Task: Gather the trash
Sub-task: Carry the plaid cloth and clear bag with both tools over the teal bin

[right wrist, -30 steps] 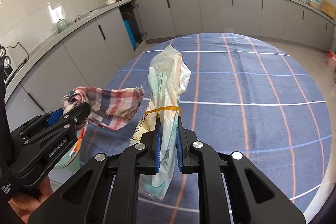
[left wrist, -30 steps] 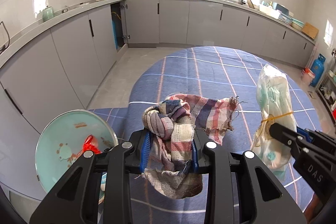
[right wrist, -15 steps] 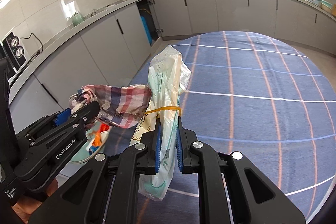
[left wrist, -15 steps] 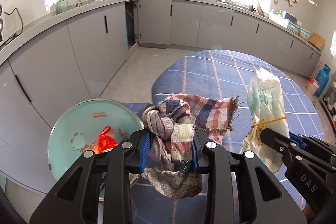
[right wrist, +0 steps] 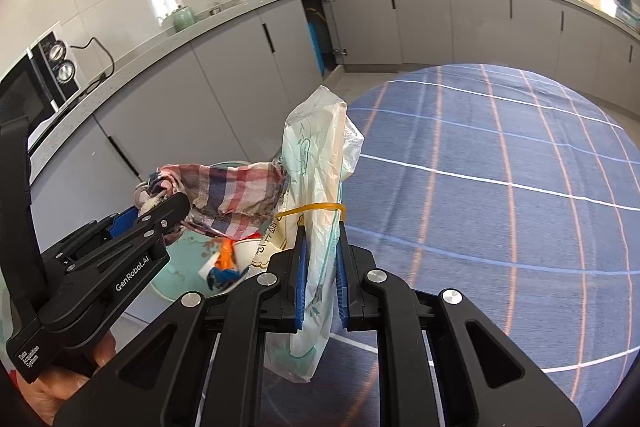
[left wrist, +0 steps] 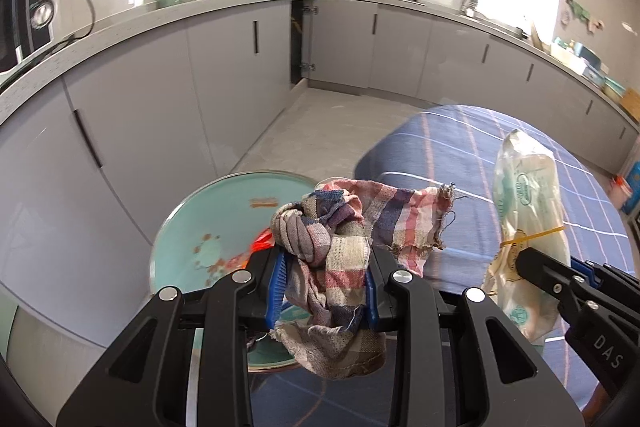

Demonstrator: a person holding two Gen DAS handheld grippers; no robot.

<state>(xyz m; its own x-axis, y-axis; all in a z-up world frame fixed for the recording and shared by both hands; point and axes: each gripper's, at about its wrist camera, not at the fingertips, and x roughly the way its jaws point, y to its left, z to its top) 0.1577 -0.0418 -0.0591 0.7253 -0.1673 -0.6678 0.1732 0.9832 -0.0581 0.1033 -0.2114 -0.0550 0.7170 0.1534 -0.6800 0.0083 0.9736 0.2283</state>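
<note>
Two grippers, both loaded. Left wrist view: your left gripper (left wrist: 325,293) clamped on crumpled plaid cloth rag (left wrist: 348,239), held above round teal bin (left wrist: 192,227); red scrap (left wrist: 262,241) inside bin. Right wrist view: your right gripper (right wrist: 321,287) pinches clear plastic bag bound with yellow rubber band (right wrist: 316,187), upright, just right of bin (right wrist: 180,267), over blue checked tablecloth (right wrist: 500,187).

A crumpled plaid cloth (left wrist: 336,259) in faded red, blue and cream, knotted at 1 end with a frayed edge, hangs bunched above a teal bin (left wrist: 188,227) that holds orange and white scraps. Just beside it, a clear plastic bag (right wrist: 320,211) printed with green marks stands upright, cinched by 1 yellow rubber band (right wrist: 316,207).
</note>
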